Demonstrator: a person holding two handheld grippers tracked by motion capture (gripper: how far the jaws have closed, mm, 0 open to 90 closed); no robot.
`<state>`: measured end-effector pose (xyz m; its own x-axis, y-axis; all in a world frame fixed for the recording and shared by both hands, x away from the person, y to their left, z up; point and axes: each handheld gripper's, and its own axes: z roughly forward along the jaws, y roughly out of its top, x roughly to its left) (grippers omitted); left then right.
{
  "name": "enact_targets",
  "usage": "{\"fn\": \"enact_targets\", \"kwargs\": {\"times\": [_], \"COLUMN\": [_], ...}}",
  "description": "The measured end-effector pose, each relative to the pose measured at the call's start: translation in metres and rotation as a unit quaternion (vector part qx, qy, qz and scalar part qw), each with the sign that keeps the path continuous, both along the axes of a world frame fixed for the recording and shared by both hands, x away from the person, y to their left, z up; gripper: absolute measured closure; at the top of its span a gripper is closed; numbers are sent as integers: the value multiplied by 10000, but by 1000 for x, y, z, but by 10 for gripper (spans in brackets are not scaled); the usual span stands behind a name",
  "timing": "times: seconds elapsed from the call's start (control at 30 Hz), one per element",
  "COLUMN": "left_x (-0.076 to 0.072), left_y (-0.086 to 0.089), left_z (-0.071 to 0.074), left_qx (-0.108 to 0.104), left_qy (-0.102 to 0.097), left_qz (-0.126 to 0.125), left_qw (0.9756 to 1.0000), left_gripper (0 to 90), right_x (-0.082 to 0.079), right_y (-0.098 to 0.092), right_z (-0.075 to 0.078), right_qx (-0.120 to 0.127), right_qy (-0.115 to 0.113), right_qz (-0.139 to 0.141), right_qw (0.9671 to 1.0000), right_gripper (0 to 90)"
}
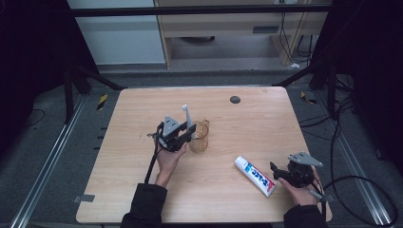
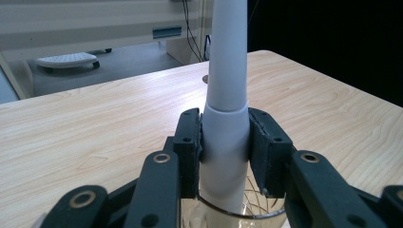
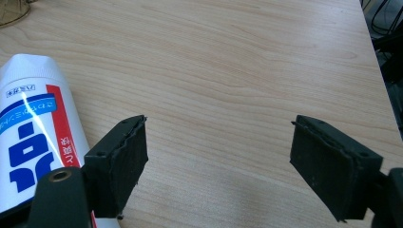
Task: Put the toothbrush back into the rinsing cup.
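Observation:
My left gripper (image 1: 189, 131) is shut on a white toothbrush (image 1: 187, 117) that stands upright, its lower end inside a clear amber cup (image 1: 199, 137) near the table's middle. In the left gripper view the white handle (image 2: 227, 128) is clamped between the two pads, with the cup rim (image 2: 237, 214) just below. A white toothpaste tube (image 1: 255, 176) with blue and red print lies flat at the front right. My right gripper (image 1: 273, 172) stands open beside the tube's near end. In the right gripper view the tube (image 3: 28, 137) lies left of the left pad, and bare wood shows between the jaws.
The wooden table (image 1: 256, 123) has a small dark round cap (image 1: 235, 99) near its far edge. Beyond the table stand a wooden cabinet (image 1: 228, 23) and cables on the floor at the right (image 1: 342, 137). A cable (image 1: 153, 161) trails from the left gripper.

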<state>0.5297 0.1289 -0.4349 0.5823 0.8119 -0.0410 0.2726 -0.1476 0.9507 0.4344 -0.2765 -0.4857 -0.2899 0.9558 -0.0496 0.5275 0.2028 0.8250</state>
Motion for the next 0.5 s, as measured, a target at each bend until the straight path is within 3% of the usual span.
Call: {"fn": "enact_targets", "kwargs": {"times": [0.33, 0.5], "left_x": [-5, -12], "left_y": [4, 10], "left_z": [-3, -2], "left_qx": [128, 62], "left_qy": [70, 72], "left_qz": [24, 57], "left_qw": [9999, 9999], "left_gripper": [590, 536], "right_x": [-1, -2], "right_y": [1, 1], "right_z": [1, 3], "right_qx": [21, 51], "right_qy": [-34, -73], "right_qz": [17, 7], "right_qw": [10000, 10000], "right_gripper": [193, 190]}}
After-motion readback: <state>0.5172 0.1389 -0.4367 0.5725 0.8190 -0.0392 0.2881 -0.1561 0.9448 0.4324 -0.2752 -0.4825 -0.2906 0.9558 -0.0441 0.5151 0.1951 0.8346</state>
